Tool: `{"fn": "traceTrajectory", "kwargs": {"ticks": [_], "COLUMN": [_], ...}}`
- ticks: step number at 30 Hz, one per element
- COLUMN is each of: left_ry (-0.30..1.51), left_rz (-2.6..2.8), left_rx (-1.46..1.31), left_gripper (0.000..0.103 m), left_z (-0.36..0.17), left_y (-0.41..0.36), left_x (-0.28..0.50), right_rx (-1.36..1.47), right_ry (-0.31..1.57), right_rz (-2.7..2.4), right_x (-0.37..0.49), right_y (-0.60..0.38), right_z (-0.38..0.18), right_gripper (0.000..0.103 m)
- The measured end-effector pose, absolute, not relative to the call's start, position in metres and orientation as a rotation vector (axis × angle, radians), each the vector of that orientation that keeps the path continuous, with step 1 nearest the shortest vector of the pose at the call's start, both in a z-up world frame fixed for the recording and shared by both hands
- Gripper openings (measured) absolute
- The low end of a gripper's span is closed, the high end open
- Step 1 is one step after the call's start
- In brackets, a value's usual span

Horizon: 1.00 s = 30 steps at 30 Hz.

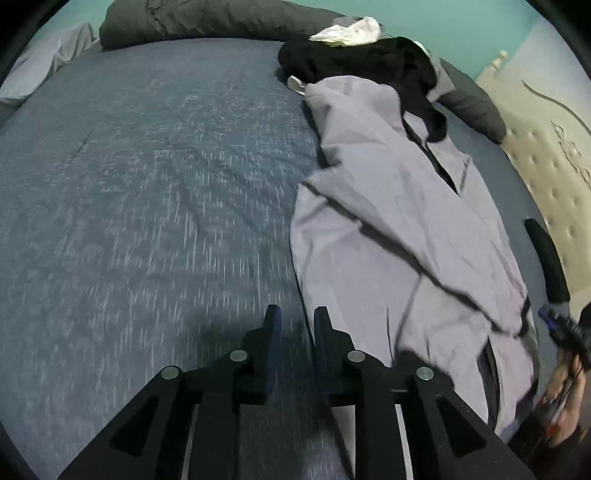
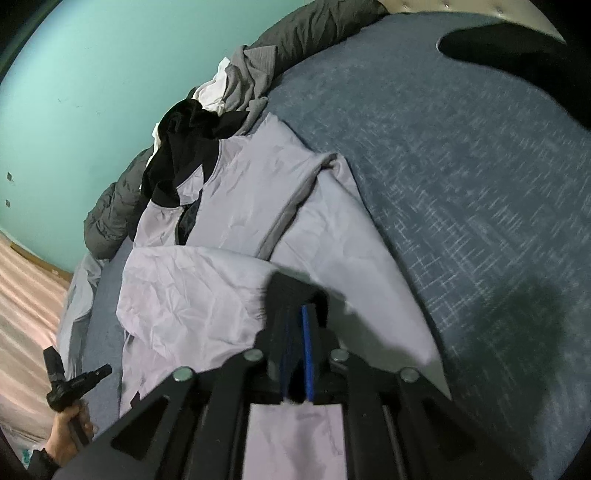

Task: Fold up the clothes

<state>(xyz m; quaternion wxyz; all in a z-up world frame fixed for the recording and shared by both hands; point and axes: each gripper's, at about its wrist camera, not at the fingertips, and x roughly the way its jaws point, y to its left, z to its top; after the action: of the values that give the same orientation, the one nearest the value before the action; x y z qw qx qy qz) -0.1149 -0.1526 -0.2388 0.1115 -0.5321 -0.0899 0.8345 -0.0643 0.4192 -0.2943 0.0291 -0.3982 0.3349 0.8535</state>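
Your left gripper (image 1: pixel 295 314) hangs over the bare blue-grey bedspread (image 1: pixel 147 184), just beside the near edge of the lavender garment (image 1: pixel 388 229); its jaws stand a little apart with nothing between them. Your right gripper (image 2: pixel 295 295) sits over the same lavender garment (image 2: pixel 229 236), above a folded-over flap, its blue-lined jaws parted by a narrow gap; no cloth shows between the pads, though the tips are too dark to be sure. The garment lies lengthwise along the bedspread, creased and partly doubled over itself, its far end under a heap of black (image 1: pixel 362 59), grey (image 2: pixel 251 81) and white clothing (image 1: pixel 351 31) by the dark quilted duvet (image 1: pixel 207 18). Judged from this, one fold has been laid and let go, and the garment is only part folded. The next move calls for a fresh grip with each gripper on an outer edge or corner of the lavender garment, taking one layer only, then carrying it across evenly so the creases do not bunch.
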Motion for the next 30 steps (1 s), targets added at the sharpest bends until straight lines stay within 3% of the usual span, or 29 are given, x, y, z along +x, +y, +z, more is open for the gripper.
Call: {"fn": "traceTrajectory", "kwargs": {"ticks": [1, 2, 9, 13, 16, 27, 29, 30], "left_ry": [-0.254, -0.244, -0.26, -0.28, -0.294, -0.337, -0.343, -0.347], "left_rz": [2.446, 2.447, 2.457, 2.457, 2.454, 2.449, 2.446, 2.445], "left_rx": [-1.558, -1.548, -1.513, -1.483, -1.46, -1.416, -1.421, -1.423], "left_gripper": [0.02, 0.021, 0.035, 0.037, 0.047, 0.048, 0.049, 0.049], "left_z": [-0.235, -0.23, -0.209, -0.197, -0.189, -0.185, -0.188, -0.189], "left_y": [-0.152, -0.151, -0.154, -0.156, -0.16, -0.178, -0.179, -0.18], "left_x": [-0.107, -0.099, -0.057, -0.036, -0.02, 0.016, 0.017, 0.018], "right_rx": [-1.227, -1.232, -1.515, -1.793, -1.975, -2.091, -2.087, -2.082], "right_ry": [1.01, 0.972, 0.827, 0.731, 0.701, 0.53, 0.535, 0.517], "right_rz": [2.654, 2.678, 2.828, 2.858, 2.782, 2.586, 2.584, 2.59], "right_x": [-0.061, -0.058, -0.051, -0.051, -0.054, -0.064, -0.062, -0.06], "right_y": [0.416, 0.411, 0.346, 0.286, 0.249, 0.211, 0.21, 0.208], "right_z": [-0.287, -0.279, -0.252, -0.273, -0.299, -0.354, -0.358, -0.358], "right_gripper": [0.031, 0.034, 0.034, 0.034, 0.034, 0.034, 0.03, 0.018]}}
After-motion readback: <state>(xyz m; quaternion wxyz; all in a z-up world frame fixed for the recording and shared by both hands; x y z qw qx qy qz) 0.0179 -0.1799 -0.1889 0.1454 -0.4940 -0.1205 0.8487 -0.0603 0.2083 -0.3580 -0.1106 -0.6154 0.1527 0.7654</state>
